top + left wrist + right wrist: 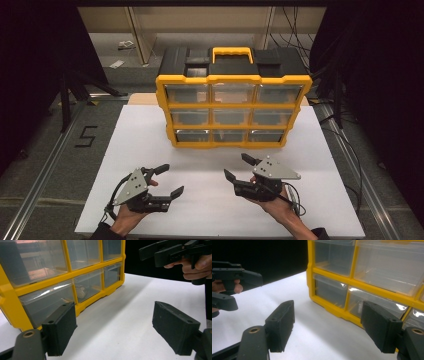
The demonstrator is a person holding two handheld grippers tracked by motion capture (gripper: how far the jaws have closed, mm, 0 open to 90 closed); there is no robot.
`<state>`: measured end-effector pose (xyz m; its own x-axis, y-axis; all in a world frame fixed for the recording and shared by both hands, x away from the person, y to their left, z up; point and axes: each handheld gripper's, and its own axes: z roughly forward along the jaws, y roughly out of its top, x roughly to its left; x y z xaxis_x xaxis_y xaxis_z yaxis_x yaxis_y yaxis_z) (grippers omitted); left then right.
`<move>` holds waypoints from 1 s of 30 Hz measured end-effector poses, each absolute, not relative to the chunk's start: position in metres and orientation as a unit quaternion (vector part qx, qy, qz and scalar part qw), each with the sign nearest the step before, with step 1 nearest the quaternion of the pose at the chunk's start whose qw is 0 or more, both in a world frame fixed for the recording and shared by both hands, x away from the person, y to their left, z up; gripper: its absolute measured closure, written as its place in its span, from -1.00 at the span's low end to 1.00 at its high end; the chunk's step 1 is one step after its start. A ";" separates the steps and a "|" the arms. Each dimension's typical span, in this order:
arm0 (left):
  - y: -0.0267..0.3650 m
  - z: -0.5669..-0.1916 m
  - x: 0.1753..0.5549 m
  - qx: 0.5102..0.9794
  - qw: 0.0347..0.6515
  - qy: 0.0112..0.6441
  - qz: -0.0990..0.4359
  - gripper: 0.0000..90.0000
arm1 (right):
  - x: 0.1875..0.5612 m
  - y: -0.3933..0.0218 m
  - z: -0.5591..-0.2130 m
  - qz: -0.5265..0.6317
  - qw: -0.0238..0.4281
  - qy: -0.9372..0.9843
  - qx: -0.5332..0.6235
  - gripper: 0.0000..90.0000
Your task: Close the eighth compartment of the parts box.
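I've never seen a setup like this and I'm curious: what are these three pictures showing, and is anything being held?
A person holds a hand-operated clamp in each hand: the left gripper and the right gripper. One picture looks down from above; the other two come from cameras riding on each gripper, looking along its black jaws. On the white table stands a yellow organiser box with clear drawers; the bottom middle drawer seems to hold a small object. Both grippers are open, holding nothing.
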<state>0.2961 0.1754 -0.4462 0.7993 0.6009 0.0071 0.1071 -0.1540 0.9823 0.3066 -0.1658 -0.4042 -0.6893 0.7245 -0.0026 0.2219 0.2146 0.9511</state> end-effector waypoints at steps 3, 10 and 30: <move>0.175 -0.446 0.296 0.732 0.604 0.242 0.204 -0.58 | 0.304 -0.169 -0.405 0.539 0.235 0.743 0.318 -0.37; 0.176 -0.446 0.296 0.731 0.604 0.243 0.204 -0.58 | 0.300 -0.175 -0.406 0.541 0.237 0.739 0.325 -0.37; 0.177 -0.446 0.296 0.727 0.608 0.249 0.198 -0.58 | 0.289 -0.189 -0.414 0.551 0.247 0.728 0.324 -0.37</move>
